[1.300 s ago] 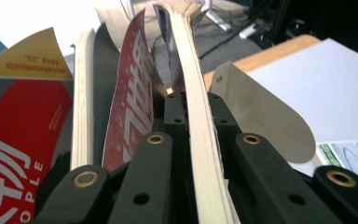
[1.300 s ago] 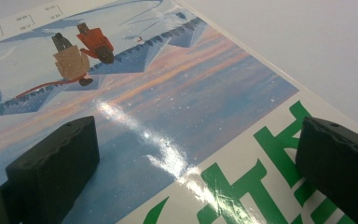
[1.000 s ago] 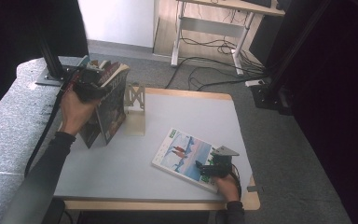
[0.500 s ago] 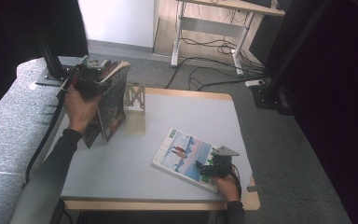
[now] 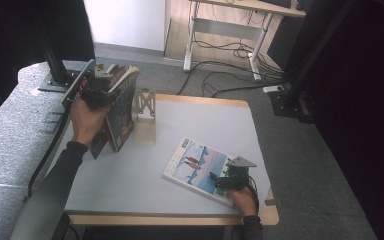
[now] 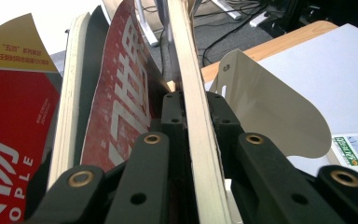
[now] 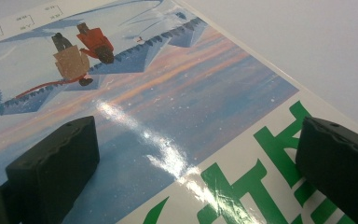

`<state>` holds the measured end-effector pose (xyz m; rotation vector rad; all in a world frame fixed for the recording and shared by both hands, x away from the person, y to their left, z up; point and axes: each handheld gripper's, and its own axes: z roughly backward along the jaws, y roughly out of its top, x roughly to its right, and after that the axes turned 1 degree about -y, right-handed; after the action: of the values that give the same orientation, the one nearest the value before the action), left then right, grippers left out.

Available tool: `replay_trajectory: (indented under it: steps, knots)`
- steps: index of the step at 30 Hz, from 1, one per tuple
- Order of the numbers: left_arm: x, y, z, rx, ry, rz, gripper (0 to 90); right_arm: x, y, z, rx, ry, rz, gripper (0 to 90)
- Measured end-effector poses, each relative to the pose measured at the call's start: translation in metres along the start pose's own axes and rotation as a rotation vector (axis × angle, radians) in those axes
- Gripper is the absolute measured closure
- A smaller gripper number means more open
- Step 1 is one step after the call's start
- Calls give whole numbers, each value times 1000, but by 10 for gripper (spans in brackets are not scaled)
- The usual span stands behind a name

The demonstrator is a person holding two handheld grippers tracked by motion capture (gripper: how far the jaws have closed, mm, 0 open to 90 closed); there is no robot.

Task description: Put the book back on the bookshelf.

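Gripping a red book upright, left gripper was raised beside the bookend
Jaws had just eased slightly, pads remained clamped on it; right gripper rested low, jaws open over the magazine

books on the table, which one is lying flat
The snowy blue-cover book with green lettering, flat near the right tongs. The red books stand upright by the metal bookend.
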<state>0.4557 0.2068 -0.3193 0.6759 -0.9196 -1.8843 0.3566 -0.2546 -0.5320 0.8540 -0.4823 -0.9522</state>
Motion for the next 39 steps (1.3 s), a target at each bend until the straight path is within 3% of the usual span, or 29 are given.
replay_trajectory:
  steps: [6, 14, 24, 39]
  knots:
    - [5, -8, 2, -18, -6, -41, 687, 0, 0, 0, 0, 0, 0, 0]
    - [10, -22, 18, 25, -26, -59, 625, 0, 0, 0, 0, 0, 0, 0]
    - [3, -39, 40, 78, -58, -26, 551, 0, 0, 0, -3, 1, -1, 0]
    - [0, -64, 53, 115, -74, 31, 415, 0, 0, 0, -3, 0, 1, 0]
